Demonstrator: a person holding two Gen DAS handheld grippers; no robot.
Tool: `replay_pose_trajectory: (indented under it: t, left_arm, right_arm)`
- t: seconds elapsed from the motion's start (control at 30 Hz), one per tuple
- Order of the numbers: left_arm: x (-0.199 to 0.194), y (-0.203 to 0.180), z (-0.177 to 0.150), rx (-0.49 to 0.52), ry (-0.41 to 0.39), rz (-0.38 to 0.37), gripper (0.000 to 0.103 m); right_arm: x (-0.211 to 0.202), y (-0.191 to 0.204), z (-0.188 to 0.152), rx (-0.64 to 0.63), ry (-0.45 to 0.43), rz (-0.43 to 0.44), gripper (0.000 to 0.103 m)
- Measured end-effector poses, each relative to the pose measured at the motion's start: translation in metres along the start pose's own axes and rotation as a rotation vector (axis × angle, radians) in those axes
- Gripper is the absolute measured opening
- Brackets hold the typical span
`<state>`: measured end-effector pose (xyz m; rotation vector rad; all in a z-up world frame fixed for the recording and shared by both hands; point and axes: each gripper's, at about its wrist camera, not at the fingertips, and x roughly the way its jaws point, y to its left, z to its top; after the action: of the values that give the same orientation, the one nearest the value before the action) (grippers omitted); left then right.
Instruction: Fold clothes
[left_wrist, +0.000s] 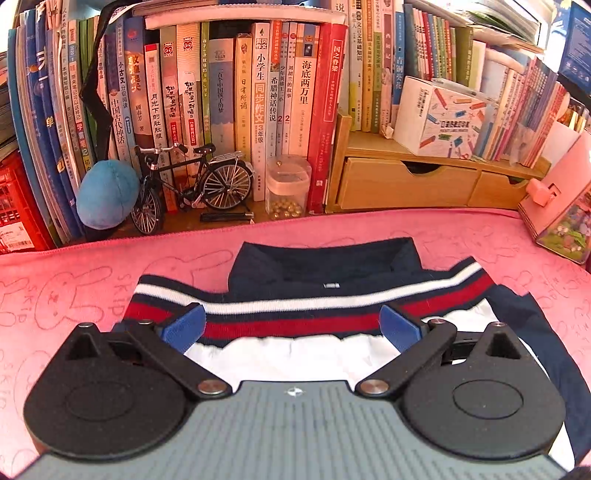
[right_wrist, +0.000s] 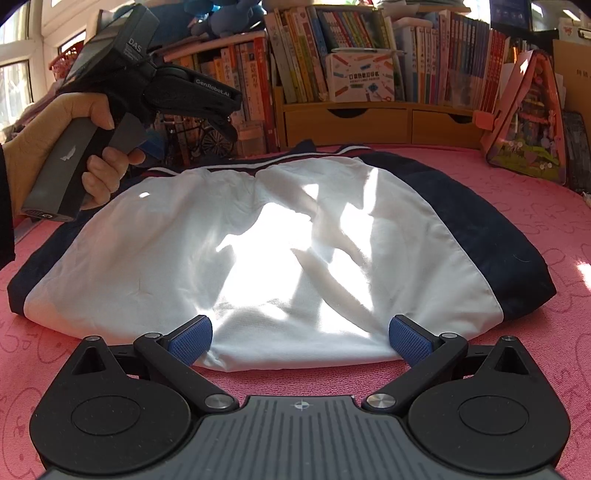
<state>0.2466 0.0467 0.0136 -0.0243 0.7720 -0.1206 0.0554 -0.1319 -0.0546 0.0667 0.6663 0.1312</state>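
My left tongs (left_wrist: 291, 328) hover spread over the jacket's (right_wrist: 258, 240) striped hem (left_wrist: 295, 314) mid-desk, my right tongs (right_wrist: 299, 338) spread at its near edge, apparently ready to fold.

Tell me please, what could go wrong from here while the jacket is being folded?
1. The left tongs stand open over the red, white and navy ribbed hem; closing there may pinch only the top layer, so the fold comes out uneven.
2. The right tongs are open at the near edge of the white and navy fabric jacket; they might also catch the pink towel cover underneath.
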Motion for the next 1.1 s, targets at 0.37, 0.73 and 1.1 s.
replay_pose_trajectory:
  t: [0.37,0.73,1.1]
  left_arm:
    - [-0.053,-0.034,-0.090,0.143,0.054,-0.028,0.103]
    - [0.002,-0.031,-0.065,0.164,0.057,0.143,0.103]
    - [0.071,-0.014,-0.015,0.047,0.081,0.184,0.103]
  right_arm:
    - [-0.002,0.000,0.000,0.003,-0.004,0.004,0.103]
    - [-0.002,0.000,-0.001,0.004,-0.005,0.007,0.103]
    - [-0.005,-0.004,-0.001,0.027,-0.017,0.061,0.103]
